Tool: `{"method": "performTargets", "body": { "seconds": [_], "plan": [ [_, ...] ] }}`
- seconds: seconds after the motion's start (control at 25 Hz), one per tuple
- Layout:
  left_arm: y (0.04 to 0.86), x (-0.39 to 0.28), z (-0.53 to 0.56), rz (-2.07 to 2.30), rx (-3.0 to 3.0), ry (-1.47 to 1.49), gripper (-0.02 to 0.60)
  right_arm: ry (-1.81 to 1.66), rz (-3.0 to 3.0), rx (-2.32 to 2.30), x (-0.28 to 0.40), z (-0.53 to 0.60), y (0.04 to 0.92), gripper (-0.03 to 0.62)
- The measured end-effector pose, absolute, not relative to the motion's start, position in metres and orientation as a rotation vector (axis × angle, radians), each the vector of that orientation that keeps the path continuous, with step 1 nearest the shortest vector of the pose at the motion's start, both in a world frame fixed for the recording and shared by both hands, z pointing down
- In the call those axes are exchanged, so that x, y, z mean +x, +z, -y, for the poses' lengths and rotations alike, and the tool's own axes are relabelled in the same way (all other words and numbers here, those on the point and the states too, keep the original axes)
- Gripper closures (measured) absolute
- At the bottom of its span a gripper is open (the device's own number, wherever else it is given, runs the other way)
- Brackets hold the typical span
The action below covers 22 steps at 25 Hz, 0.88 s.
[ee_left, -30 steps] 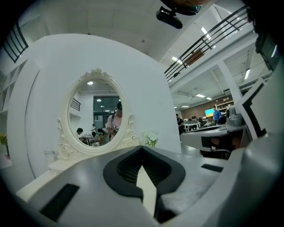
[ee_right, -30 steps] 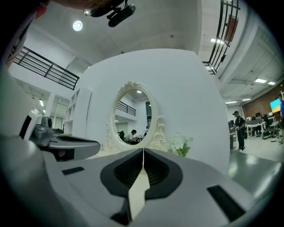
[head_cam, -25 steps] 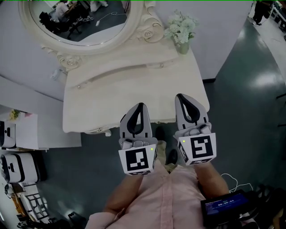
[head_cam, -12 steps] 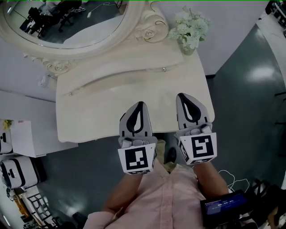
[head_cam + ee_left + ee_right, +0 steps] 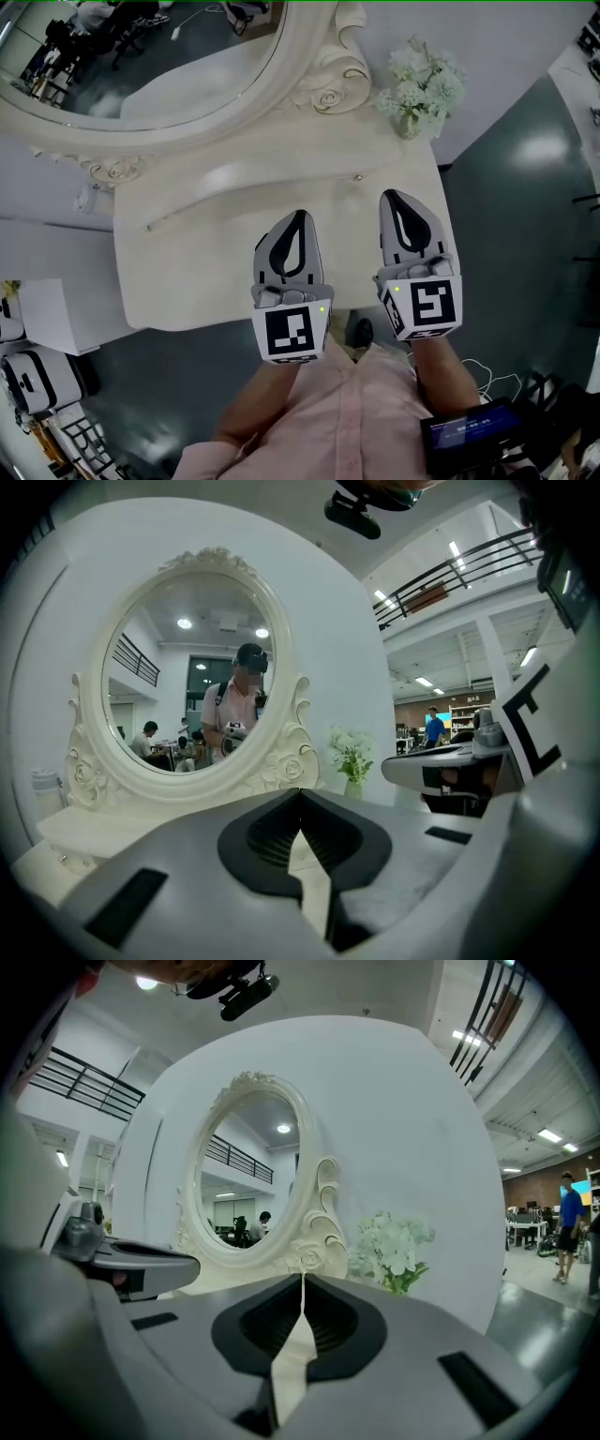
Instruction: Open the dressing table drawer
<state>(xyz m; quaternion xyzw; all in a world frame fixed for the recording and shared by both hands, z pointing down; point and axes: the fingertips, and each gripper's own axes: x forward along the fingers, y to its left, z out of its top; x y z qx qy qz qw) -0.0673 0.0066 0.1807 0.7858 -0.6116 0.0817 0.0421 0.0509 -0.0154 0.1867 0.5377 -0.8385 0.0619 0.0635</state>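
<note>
- two grippers sit side by side over the near half of the dressing table (image 5: 178,281), both pointing toward the oval mirror (image 5: 141,66) at its back.
- the left gripper (image 5: 298,215) has its jaws pressed together at the tips with nothing between them. in its own view only the pale table top shows through the slit lower down.
- the right gripper (image 5: 394,194) is likewise closed and empty, its tips meeting in a thin line.
- from above i cannot tell how high either one sits over the top.
- the only drawer front (image 5: 262,183) i can make out is the low curved tier under the mirror. it lies flush, not pulled out.
- one small knob (image 5: 359,176) sits near that tier's right end, and another shows near its left end.
- the right gripper's tip is near the right-hand knob but apart from it. the left gripper's tip is short of the tier's middle.
- a vase of white flowers (image 5: 419,84) stands at the back right corner, just beside the mirror frame.
</note>
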Motion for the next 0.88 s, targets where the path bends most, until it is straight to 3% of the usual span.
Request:
{"method": "performTargets", "body": {
  "seconds": [0.88],
  "plan": [
    [0.23, -0.091, 0.031, 1.898, 2.245, 0.356, 0.56, 0.318, 2.47, 1.504, 0.045, 0.054, 0.251, 0.572]
  ]
}}
